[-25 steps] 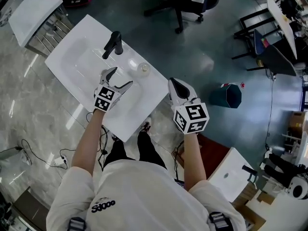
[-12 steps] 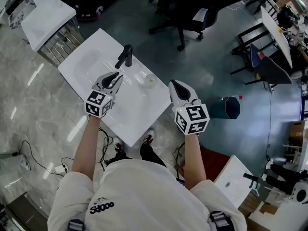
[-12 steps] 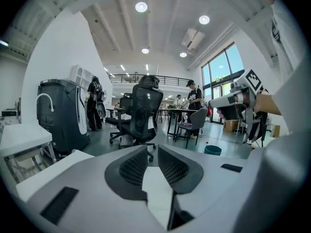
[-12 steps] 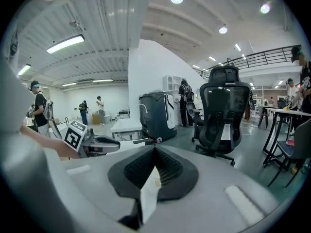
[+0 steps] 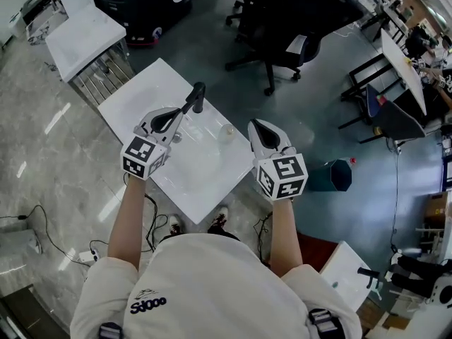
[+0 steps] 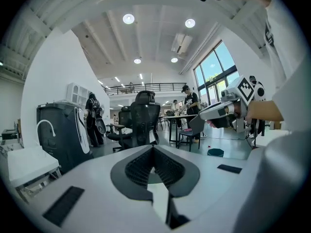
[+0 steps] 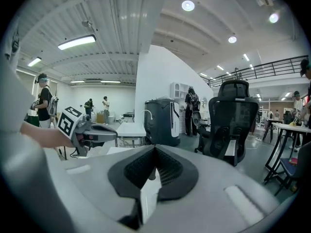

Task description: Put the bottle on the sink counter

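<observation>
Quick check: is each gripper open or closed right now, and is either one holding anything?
Left gripper: closed, has just shut, nothing held.
Right gripper: closed, nothing held.

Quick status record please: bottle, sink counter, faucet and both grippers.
bottle: small, clear, on the sink counter, apart from both grippers
faucet: black, left of the bottle in the head view
left gripper: shut, jaws have just closed, nothing between them
right gripper: shut, nothing between its jaws
task state: bottle already on the counter
</observation>
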